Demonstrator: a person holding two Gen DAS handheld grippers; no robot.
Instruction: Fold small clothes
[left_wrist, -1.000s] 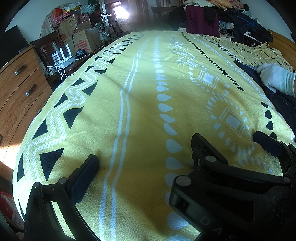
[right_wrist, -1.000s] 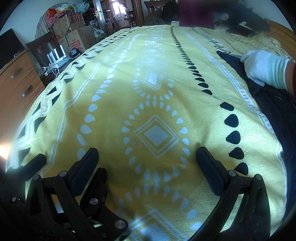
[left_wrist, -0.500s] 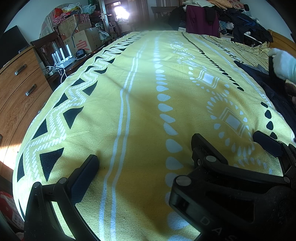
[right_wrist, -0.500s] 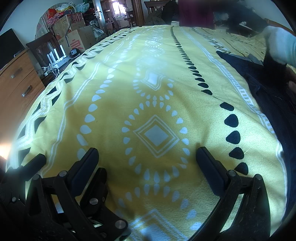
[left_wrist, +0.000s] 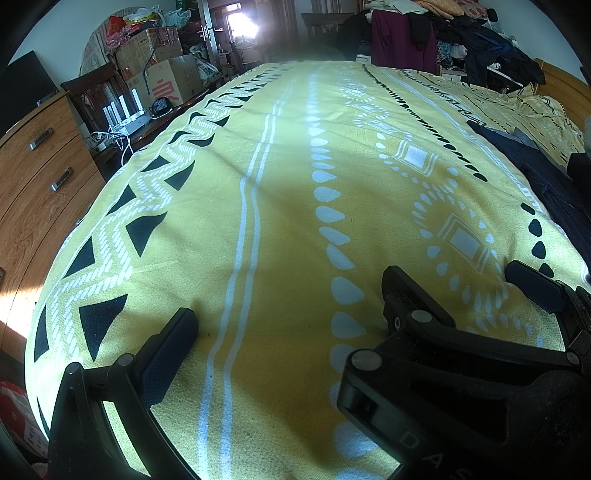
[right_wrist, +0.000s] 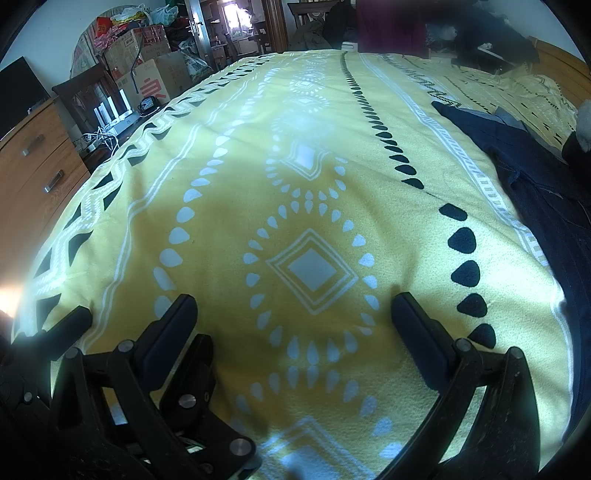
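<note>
right wrist view: both your hand-held grippers, left (left_wrist: 284, 299) and right (right_wrist: 293, 314), rest wide open and empty on the bed (right_wrist: 229, 177); next reach the dark garment (right_wrist: 532, 162) at its right edge.

Dark garment (right_wrist: 535, 166) runs off right edge, full shape unseen; white-gloved hand (right_wrist: 583, 125) mostly cut off there; far clutter blurred.

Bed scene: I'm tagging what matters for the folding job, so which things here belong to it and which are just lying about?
Belongs to the job:
dark navy garment on the yellow blanket
left gripper, open
right gripper, open

Lying about:
cardboard boxes
wooden dresser
clothes pile
white router
</note>
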